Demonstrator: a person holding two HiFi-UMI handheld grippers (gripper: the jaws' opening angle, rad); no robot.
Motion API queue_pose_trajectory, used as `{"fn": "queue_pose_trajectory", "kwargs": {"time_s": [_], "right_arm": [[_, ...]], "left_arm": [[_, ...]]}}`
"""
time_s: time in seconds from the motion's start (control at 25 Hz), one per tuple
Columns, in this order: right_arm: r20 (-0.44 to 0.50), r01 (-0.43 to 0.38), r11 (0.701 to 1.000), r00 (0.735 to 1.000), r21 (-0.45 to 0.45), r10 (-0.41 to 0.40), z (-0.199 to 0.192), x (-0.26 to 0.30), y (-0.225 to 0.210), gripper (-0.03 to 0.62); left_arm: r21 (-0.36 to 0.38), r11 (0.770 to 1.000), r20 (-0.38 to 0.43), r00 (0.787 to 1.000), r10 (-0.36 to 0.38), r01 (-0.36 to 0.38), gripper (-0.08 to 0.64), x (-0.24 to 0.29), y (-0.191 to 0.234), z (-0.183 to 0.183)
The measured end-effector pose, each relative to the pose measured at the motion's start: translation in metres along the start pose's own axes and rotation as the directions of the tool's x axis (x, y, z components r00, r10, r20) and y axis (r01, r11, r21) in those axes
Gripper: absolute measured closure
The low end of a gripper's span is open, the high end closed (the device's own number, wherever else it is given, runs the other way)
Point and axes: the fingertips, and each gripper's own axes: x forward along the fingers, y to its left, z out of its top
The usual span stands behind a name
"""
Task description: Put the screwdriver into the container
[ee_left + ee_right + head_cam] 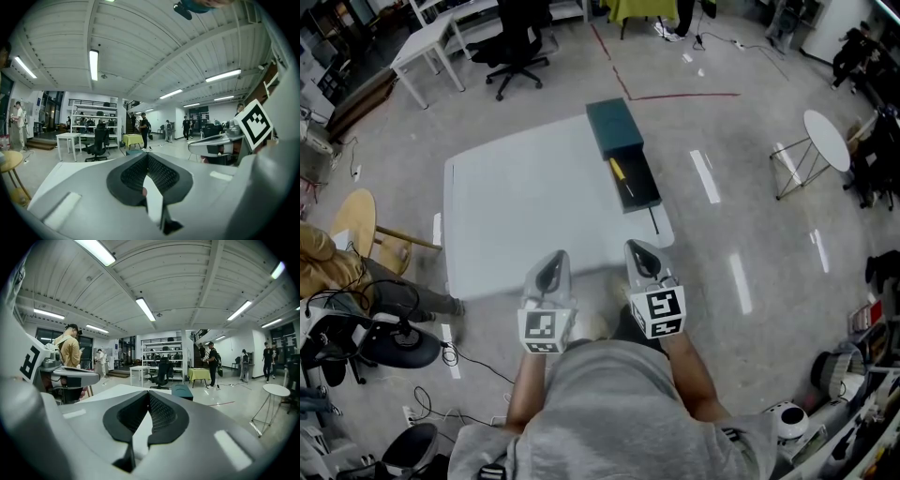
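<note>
A yellow-handled screwdriver (619, 172) lies inside the open black drawer (641, 184) of a dark teal container (614, 127) at the far right of the white table (525, 206). My two grippers are held side by side over the table's near edge, well short of the container. The left gripper (551, 265) is shut with nothing in it, its dark pads (161, 176) meeting. The right gripper (639, 253) is shut and empty too, pads (164, 416) together. In the right gripper view the teal container (182, 391) shows ahead beyond the jaws.
A thin dark rod (654, 221) lies on the table just in front of the drawer. Around the table stand a black office chair (517, 58), a white desk (427, 47), a round white side table (825, 141) and a wooden stool (356, 220). People stand in the background.
</note>
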Motion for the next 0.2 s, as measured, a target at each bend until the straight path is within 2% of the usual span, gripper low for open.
{"fn": "queue_pose_trajectory", "kwargs": {"time_s": [0.2], "right_arm": [[0.005,0.0,1.0,1.0,0.003,0.0,-0.0034,-0.0033,-0.004,0.589]], "left_arm": [[0.0,1.0,-0.003,1.0,0.001,-0.001,0.549,0.0003,-0.0049,-0.0047]]}}
